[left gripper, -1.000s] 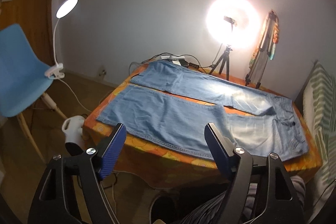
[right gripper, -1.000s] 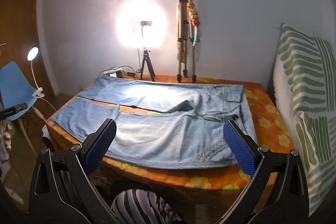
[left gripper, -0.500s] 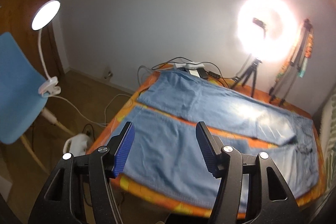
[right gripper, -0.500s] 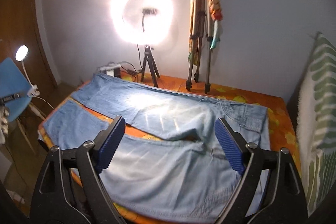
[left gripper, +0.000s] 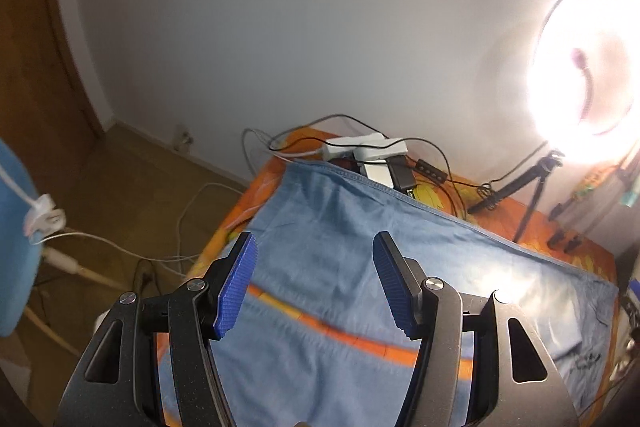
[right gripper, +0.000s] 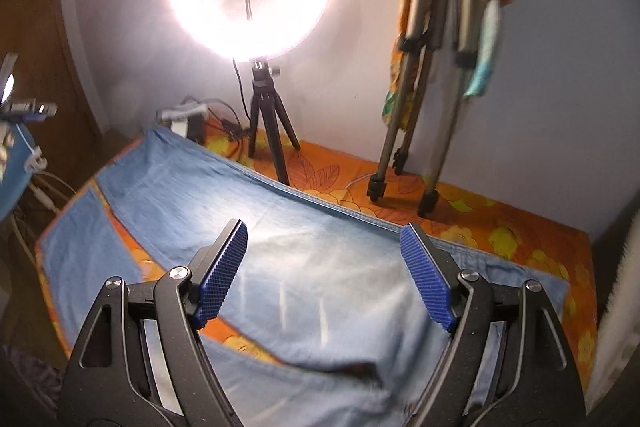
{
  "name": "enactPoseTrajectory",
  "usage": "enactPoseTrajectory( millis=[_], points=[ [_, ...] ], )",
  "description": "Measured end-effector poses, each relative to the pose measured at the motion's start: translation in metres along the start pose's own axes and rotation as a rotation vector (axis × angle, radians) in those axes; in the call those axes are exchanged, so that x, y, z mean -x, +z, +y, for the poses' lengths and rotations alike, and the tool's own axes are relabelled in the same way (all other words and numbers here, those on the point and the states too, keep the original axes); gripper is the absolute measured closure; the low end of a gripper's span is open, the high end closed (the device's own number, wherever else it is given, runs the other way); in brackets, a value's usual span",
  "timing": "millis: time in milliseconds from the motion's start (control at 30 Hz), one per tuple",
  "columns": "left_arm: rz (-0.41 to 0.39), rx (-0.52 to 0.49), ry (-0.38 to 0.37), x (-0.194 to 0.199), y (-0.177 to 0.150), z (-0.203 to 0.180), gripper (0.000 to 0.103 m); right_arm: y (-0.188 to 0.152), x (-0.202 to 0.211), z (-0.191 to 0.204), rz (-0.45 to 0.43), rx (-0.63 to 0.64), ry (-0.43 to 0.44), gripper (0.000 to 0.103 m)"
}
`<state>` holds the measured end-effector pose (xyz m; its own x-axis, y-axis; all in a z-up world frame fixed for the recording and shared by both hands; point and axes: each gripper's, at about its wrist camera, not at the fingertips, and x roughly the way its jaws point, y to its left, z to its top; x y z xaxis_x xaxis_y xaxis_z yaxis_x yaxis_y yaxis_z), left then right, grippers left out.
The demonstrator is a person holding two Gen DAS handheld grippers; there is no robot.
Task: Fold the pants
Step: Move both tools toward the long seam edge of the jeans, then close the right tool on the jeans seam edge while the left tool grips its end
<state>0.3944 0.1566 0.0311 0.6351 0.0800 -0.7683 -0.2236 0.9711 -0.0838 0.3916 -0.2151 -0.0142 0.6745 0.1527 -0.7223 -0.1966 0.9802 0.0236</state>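
Light blue jeans (left gripper: 320, 251) lie flat on an orange flowered table (left gripper: 256, 183), legs spread apart toward the left. My left gripper (left gripper: 314, 283) is open and empty, above the far leg near its hem end. In the right wrist view the jeans (right gripper: 304, 267) fill the table (right gripper: 500, 227). My right gripper (right gripper: 324, 271) is open and empty, above the far leg's thigh, near the crotch. Whether the fingers touch the cloth I cannot tell.
A lit ring light on a small tripod (right gripper: 264, 107) and a folded tripod (right gripper: 424, 99) stand at the table's back edge. A power strip with cables (left gripper: 364, 151) lies at the back left corner. A blue chair (left gripper: 12, 247) stands left on the wooden floor.
Both grippers have moved forward and down over the table, from in front of its near edge to above the far pant leg. Both stay open; the left's jaws have narrowed.
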Motion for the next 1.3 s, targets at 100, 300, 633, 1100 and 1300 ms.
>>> enactPoseTrajectory(
  millis=[100, 300, 633, 1100, 1300],
  points=[
    [0.054, 0.025, -0.014, -0.053, 0.009, -0.011, 0.043, 0.003, -0.044, -0.003, 0.041, 0.037, 0.029, 0.028],
    [0.118, 0.045, 0.004, -0.138, 0.026, -0.024, 0.046, 0.002, -0.118, 0.006, 0.111, 0.178, 0.065, 0.029],
    [0.143, 0.208, 0.028, -0.223, 0.049, -0.013, 0.046, 0.001, -0.203, 0.004, 0.154, 0.262, 0.108, 0.029],
    [0.141, 0.440, 0.027, -0.263, 0.049, -0.012, 0.046, 0.012, -0.250, 0.004, 0.183, 0.282, 0.142, 0.029],
    [0.126, 0.470, 0.058, -0.270, 0.042, -0.013, 0.084, 0.015, -0.260, 0.006, 0.194, 0.291, 0.157, 0.029]
  ],
)
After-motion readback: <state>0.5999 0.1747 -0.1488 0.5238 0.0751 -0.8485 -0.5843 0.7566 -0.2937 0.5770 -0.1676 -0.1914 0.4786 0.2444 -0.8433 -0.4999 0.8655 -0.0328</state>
